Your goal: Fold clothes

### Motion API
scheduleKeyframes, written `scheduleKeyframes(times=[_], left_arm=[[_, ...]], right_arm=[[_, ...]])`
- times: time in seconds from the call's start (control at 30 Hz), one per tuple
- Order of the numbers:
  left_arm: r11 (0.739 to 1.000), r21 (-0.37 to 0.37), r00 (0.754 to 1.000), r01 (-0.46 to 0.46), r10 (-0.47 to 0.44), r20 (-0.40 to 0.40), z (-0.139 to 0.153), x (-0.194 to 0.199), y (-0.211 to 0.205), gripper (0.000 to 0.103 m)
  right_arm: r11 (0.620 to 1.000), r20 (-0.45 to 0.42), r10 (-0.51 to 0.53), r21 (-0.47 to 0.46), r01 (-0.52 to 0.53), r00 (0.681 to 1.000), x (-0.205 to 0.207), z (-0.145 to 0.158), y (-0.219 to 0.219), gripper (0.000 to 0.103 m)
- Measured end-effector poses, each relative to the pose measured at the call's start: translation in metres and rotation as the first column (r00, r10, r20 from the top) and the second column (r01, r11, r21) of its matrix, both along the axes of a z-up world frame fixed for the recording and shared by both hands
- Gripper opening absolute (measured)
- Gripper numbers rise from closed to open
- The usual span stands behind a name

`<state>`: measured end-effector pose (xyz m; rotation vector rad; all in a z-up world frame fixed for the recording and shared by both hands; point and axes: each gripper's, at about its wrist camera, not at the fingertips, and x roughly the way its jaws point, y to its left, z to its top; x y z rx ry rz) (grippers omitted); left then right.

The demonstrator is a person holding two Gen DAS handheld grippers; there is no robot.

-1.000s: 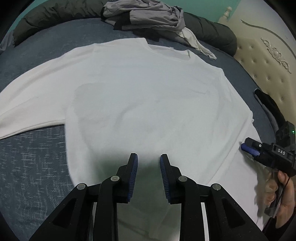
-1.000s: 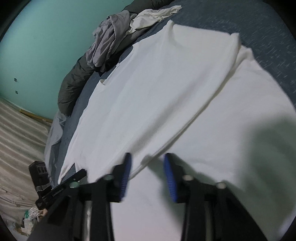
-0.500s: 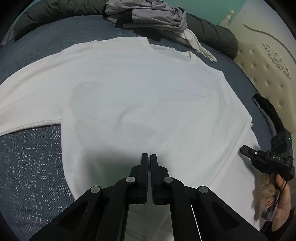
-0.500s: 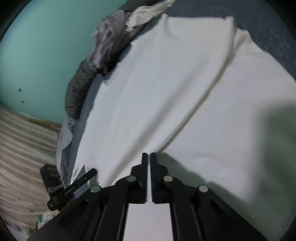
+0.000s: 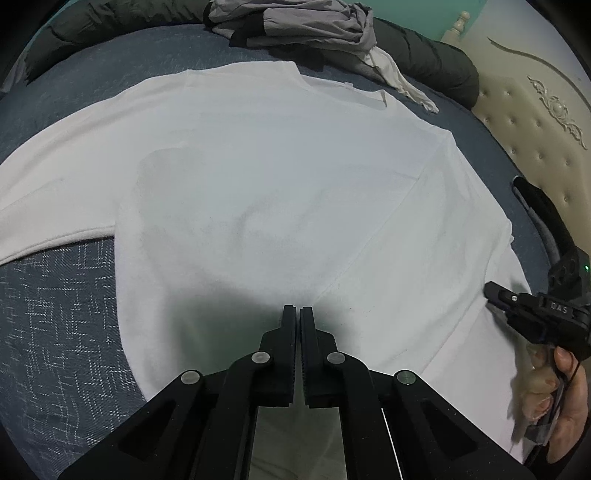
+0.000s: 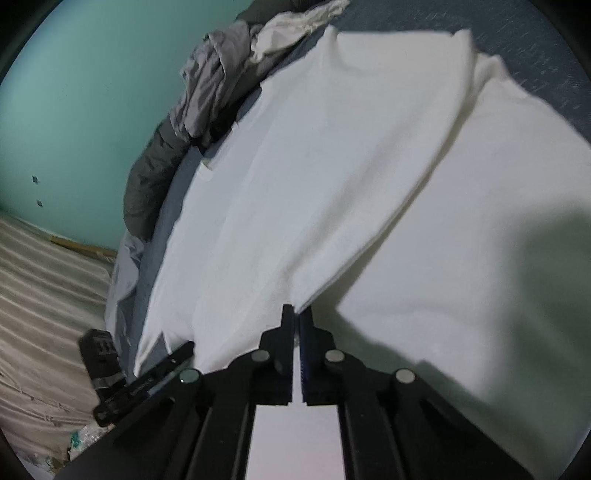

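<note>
The bed (image 5: 55,332), covered in dark blue cloth, carried the white long-sleeved shirt (image 5: 277,184) spread flat, collar toward 12 o'clock in the left wrist view and one sleeve running out to 9 o'clock. The other sleeve (image 6: 332,166) lay folded across the body, its edge running from 1 o'clock down to the centre of the right wrist view. A pile of grey clothes (image 5: 295,22) sat beyond the collar at 12 o'clock. The left gripper (image 5: 297,314) was clamped on the hem at 6 o'clock; the right gripper (image 6: 297,314) was pinched on the shirt's lower edge where the folded sleeve ended. For a clean fold, both hem corners would best rise together, level and taut, and travel toward the collar. Uneven lifting would likely drag the folded sleeve askew.
</note>
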<state>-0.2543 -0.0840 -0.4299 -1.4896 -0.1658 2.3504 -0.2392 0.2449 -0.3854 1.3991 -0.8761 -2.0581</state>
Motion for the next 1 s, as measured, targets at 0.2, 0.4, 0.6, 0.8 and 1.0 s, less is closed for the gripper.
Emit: scheduleKeyframes(times=[0.2,0.4,0.6,0.8,1.0], left_arm=[[1.000,-0.003,1.000,-0.003,0.003,0.003,-0.002,0.000,0.001,0.002],[1.000,-0.006,1.000,-0.002,0.002,0.004,-0.002,0.000,0.002,0.002],[0.999,-0.048,0.998,0.009,-0.012,-0.059,0.019,0.016,0.006,0.002],[0.986,-0.092,0.986,0.141,-0.148,-0.071,0.024,0.042,0.041,0.002],[0.977,-0.109,0.982,0.183,-0.187,-0.023,0.011,0.057,0.043,0.002]], right_arm=[[1.000,0.015,0.000,0.016,0.000,1.000,0.001,-0.004,0.002,0.002],[0.998,0.029,0.009,0.063,-0.011,1.000,0.002,-0.009,-0.002,0.002],[0.991,0.021,-0.001,0.136,-0.002,1.000,0.005,0.001,-0.003,0.003],[0.979,-0.047,-0.038,0.199,0.047,0.998,0.008,0.022,0.006,0.004],[0.982,-0.042,-0.049,0.179,0.055,0.998,0.006,0.021,0.008,0.004]])
